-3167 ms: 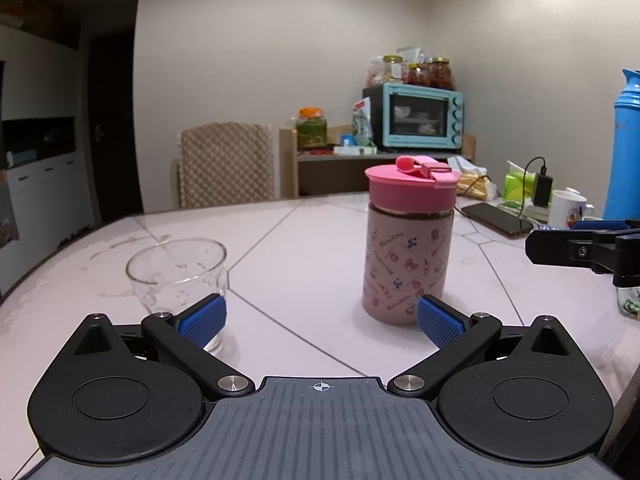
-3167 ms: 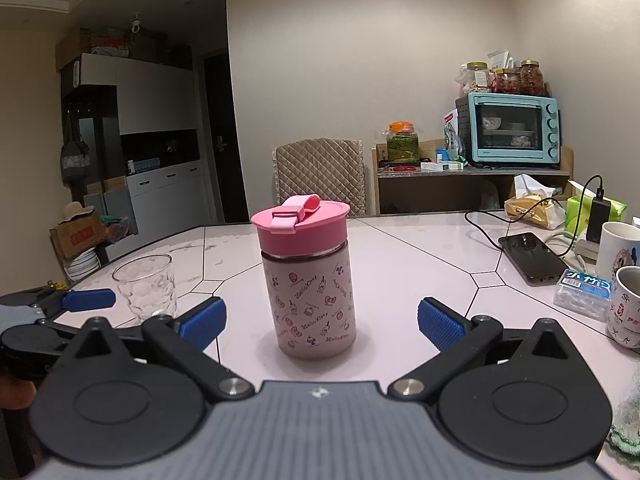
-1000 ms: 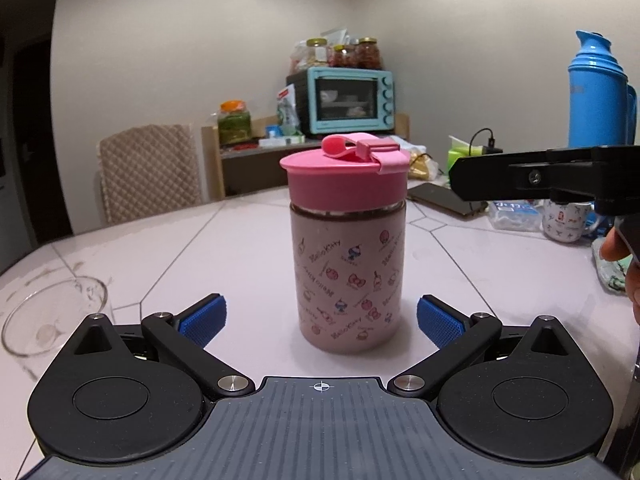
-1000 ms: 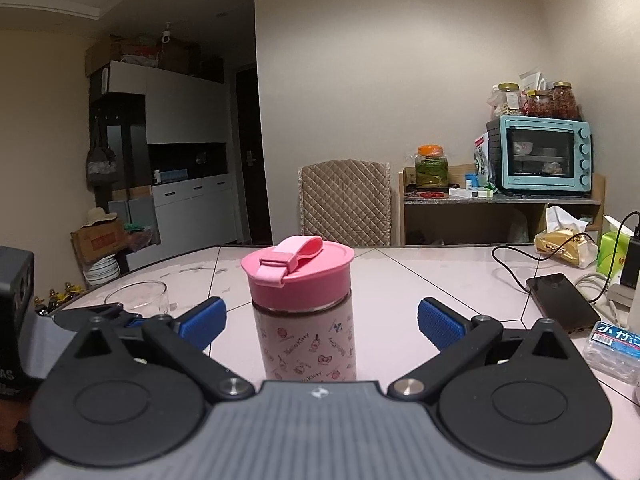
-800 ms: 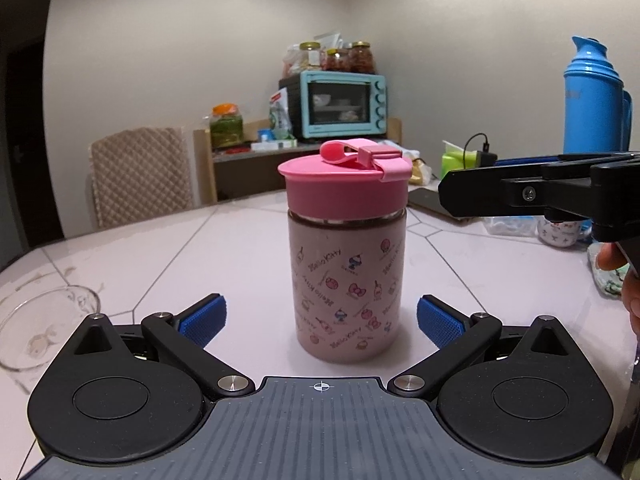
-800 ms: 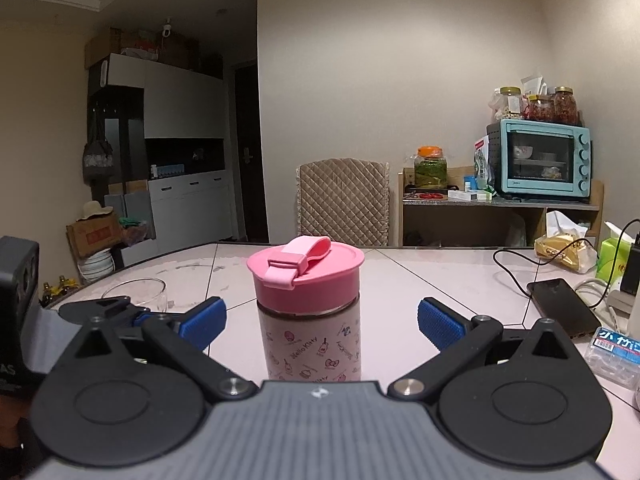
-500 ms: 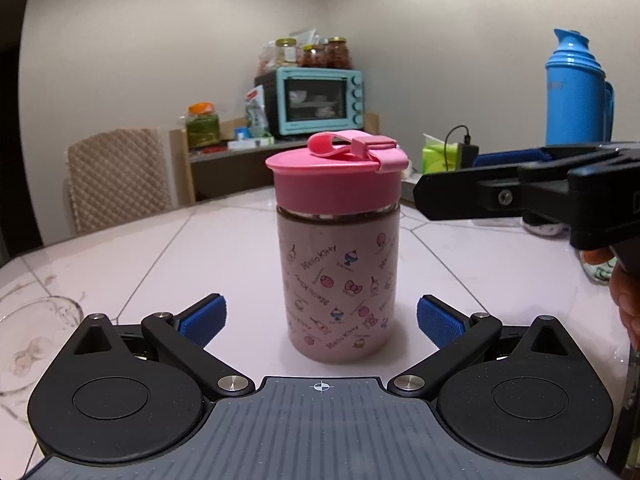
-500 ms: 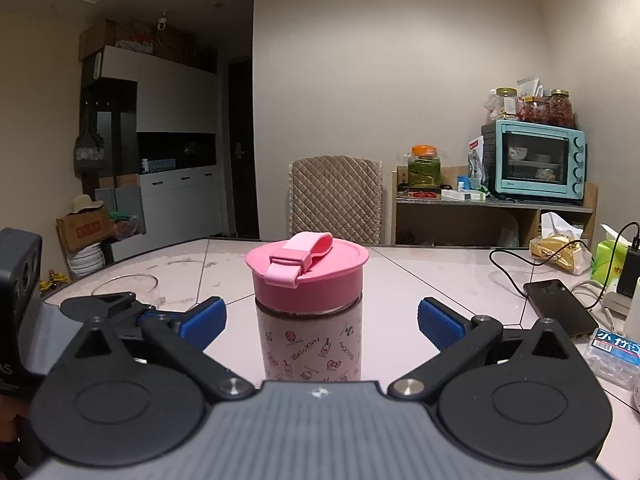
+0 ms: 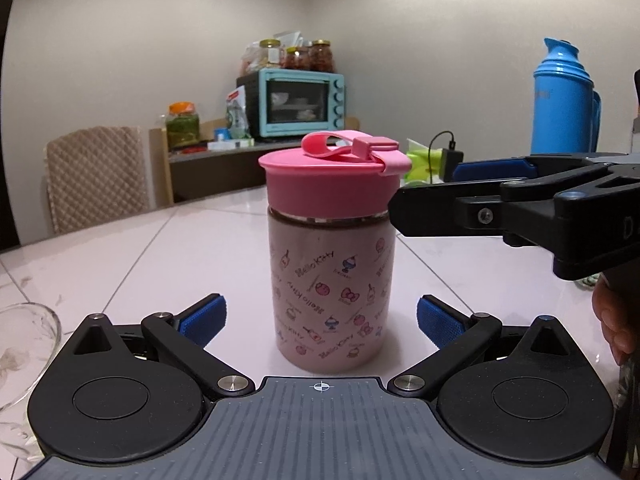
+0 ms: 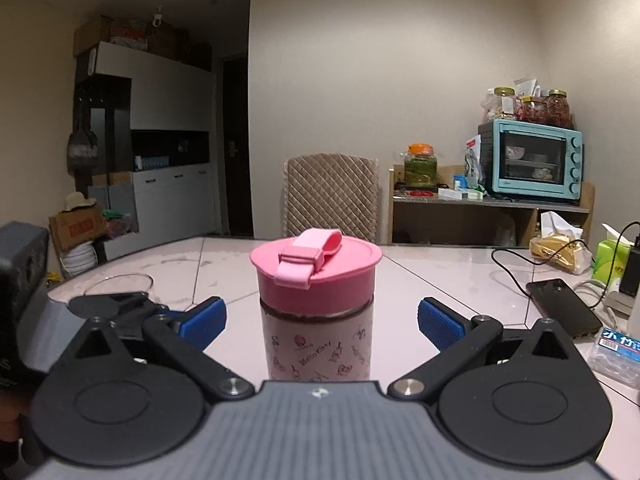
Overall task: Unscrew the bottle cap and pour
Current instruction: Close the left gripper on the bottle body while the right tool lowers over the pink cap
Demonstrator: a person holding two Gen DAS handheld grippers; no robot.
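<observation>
A pink patterned bottle (image 9: 332,292) with a pink screw cap (image 9: 334,184) stands upright on the pale table (image 9: 180,256). My left gripper (image 9: 322,318) is open, its blue pads flanking the bottle's lower body without touching. In the right wrist view the same bottle (image 10: 318,344) and cap (image 10: 316,276) sit between the open pads of my right gripper (image 10: 322,318), at cap height. The right gripper's fingers (image 9: 452,210) reach in from the right beside the cap. An empty glass (image 9: 24,344) stands at the far left, partly hidden behind the left gripper in the right wrist view (image 10: 120,282).
A blue thermos (image 9: 564,100) stands at the right. A phone (image 10: 564,308), charger cables, a tissue pack (image 10: 616,354) and snack bags lie on the table's right side. A quilted chair (image 10: 330,196) and a shelf with a teal oven (image 10: 532,160) are behind.
Both grippers have closed in on the bottle, which looms larger and more centred. The right gripper has risen to cap height and come nearer the cap. The glass slid to the left edge.
</observation>
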